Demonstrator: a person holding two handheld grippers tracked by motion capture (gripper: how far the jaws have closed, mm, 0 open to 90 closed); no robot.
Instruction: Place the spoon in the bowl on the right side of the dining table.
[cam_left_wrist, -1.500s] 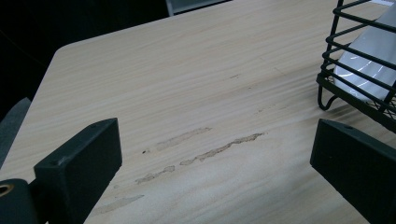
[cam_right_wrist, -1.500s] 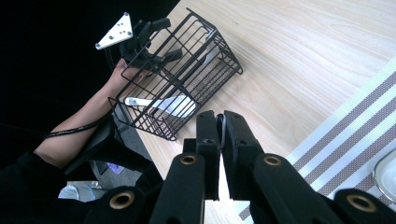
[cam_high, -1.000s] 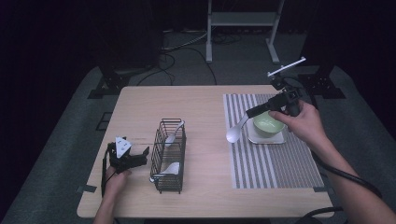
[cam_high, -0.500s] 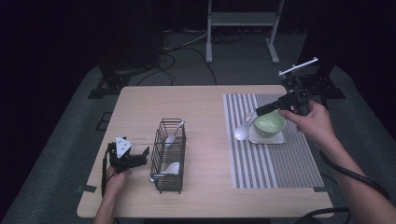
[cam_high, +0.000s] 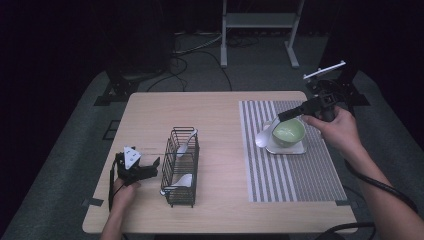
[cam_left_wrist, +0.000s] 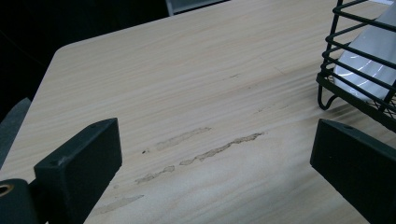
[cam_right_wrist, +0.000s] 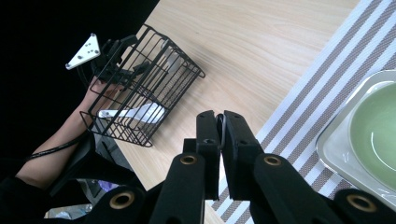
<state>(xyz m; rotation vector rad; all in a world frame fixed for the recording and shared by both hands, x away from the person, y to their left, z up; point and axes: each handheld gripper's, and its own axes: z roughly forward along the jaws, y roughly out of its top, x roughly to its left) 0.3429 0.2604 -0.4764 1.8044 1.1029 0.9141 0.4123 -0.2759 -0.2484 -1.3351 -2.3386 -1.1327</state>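
High view: we note the right gripper clamped on a white spoon, its bowl beside the green bowl on the striped mat; our left gripper rests wide open beside the wire basket.

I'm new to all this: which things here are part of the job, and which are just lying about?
Likely in the job: right tool, shut on the spoon; bowl; tray; basket of spoons.
Lying about: left tool, open and idle; metal stand; floor cables.
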